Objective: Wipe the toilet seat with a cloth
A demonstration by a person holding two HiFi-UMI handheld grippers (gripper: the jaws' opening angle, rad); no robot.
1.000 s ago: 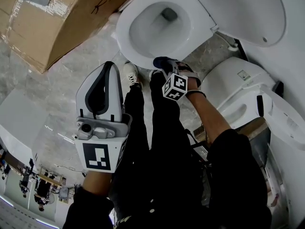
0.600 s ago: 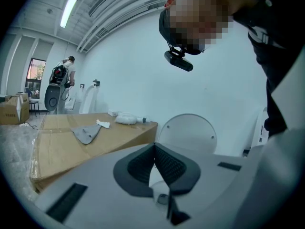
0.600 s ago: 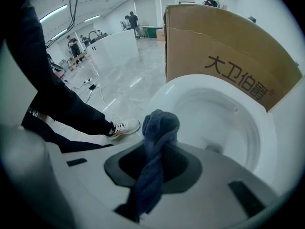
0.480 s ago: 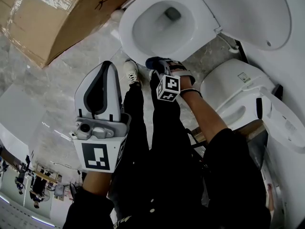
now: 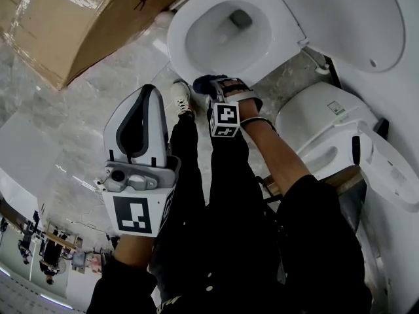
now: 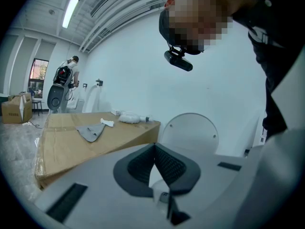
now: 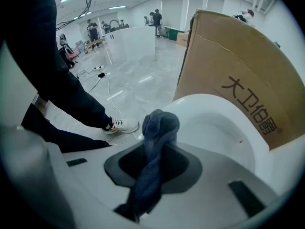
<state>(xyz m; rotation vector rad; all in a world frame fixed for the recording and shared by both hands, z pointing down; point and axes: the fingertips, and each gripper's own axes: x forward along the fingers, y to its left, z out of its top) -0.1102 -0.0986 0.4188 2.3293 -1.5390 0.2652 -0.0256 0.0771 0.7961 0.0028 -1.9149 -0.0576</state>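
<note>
Toilet seat point(image 5: 178, 52): it now lies just ahead of your right fingertips, closer than a second ago. Wiping looks ready to begin.
Left gripper point(image 5: 150, 90): its fingers are pressed together on nothing. It is held well back from the seat and has barely moved.
Right gripper point(image 5: 215, 89): its fingers are clamped on the cloth, and it has advanced toward the seat's front edge.
Cloth point(image 7: 159, 125): dark blue, pinched between your right fingers, with its bunched end standing beyond the fingertips.
Hard to tell: no view shows whether the cloth touches the seat yet. From your head, the cloth covers the right fingertips.
</note>
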